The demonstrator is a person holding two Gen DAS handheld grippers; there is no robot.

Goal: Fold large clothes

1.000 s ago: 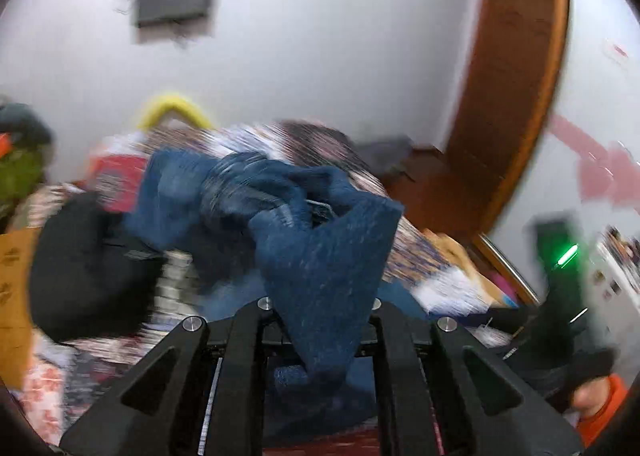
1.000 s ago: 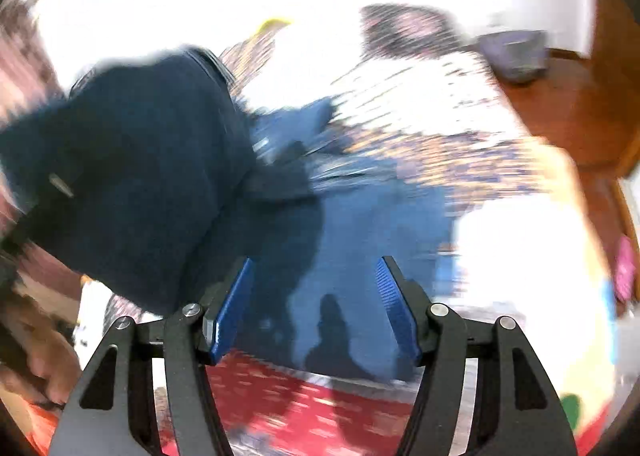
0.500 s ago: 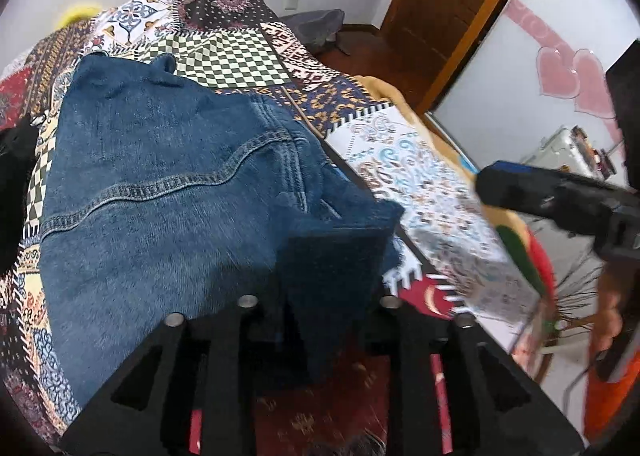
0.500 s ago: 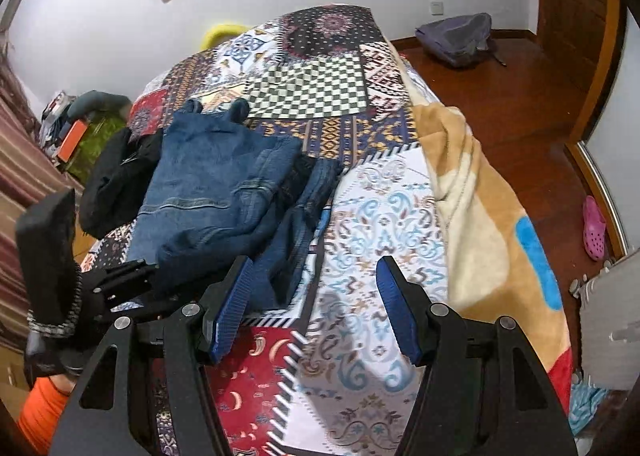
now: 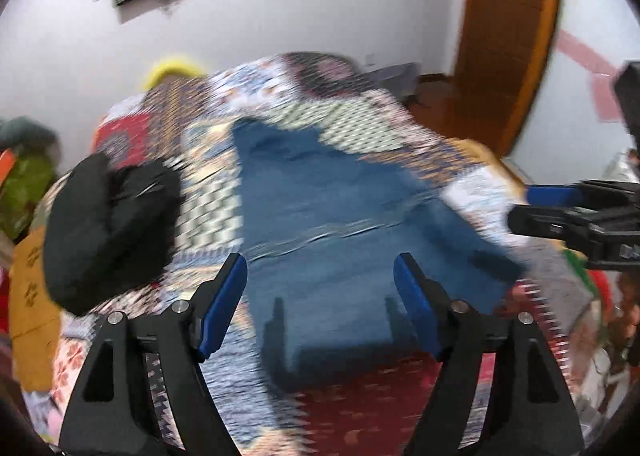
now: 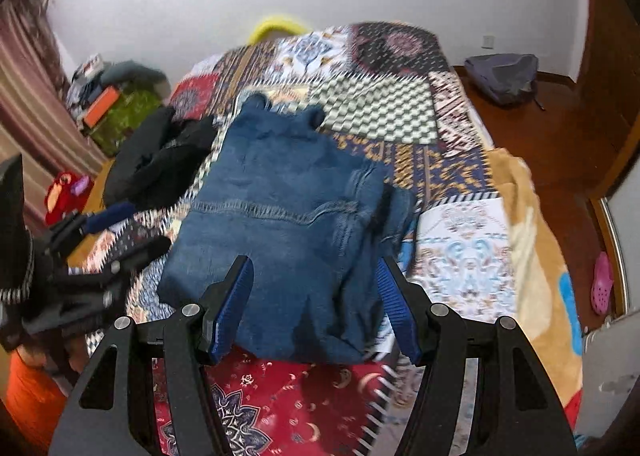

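Observation:
A blue denim garment (image 6: 288, 215) lies folded on the patchwork bedspread (image 6: 384, 107); it also shows, blurred, in the left wrist view (image 5: 340, 223). My left gripper (image 5: 320, 308) is open and empty, just above the garment's near edge. It appears at the left of the right wrist view (image 6: 100, 256). My right gripper (image 6: 316, 312) is open and empty over the garment's near edge. It appears at the right of the left wrist view (image 5: 560, 211).
A black garment (image 6: 160, 159) lies in a heap left of the denim, also in the left wrist view (image 5: 108, 223). A tan blanket (image 6: 532, 256) hangs over the bed's right side. A grey bag (image 6: 504, 75) sits on the wooden floor. Clutter (image 6: 112, 103) lies left of the bed.
My left gripper has let go of the denim and opened. The garment now lies flat on the bed. My right gripper has come closer over its near edge.

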